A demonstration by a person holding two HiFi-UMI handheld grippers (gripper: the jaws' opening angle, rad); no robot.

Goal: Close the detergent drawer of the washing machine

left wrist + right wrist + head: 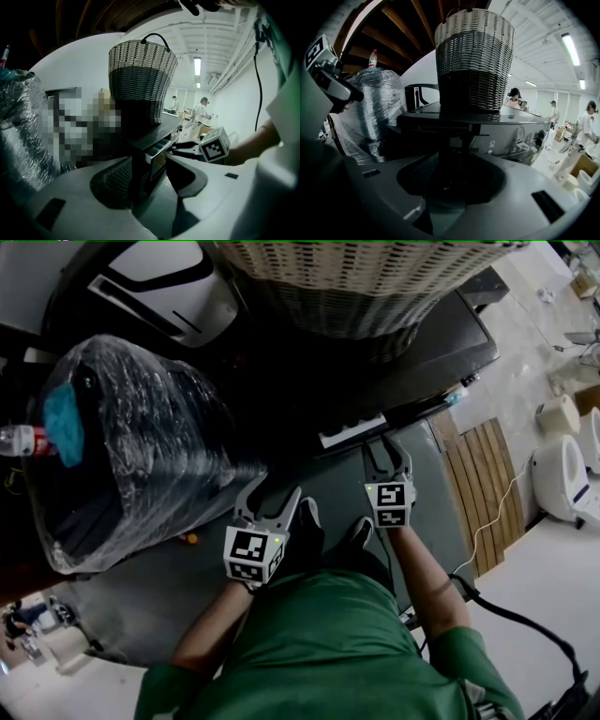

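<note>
The dark washing machine [441,352] carries a wicker basket [356,277] on its top. Its detergent drawer [352,430] stands pulled out, pale compartments showing. My right gripper [387,448] is shut, with its tips at the drawer's front. In the left gripper view the drawer [158,149] juts out and the right gripper [180,149] meets its front face. In the right gripper view the drawer [436,123] fills the space just beyond the right gripper [450,180]. My left gripper [270,498] hangs open and holds nothing, left of the drawer and short of it.
A large plastic-wrapped bundle [122,446] stands close on the left, with a bottle [23,439] beside it. A wooden slat mat [483,484], a cable [497,512] and white toilets [562,474] lie on the right. People stand far off [515,99].
</note>
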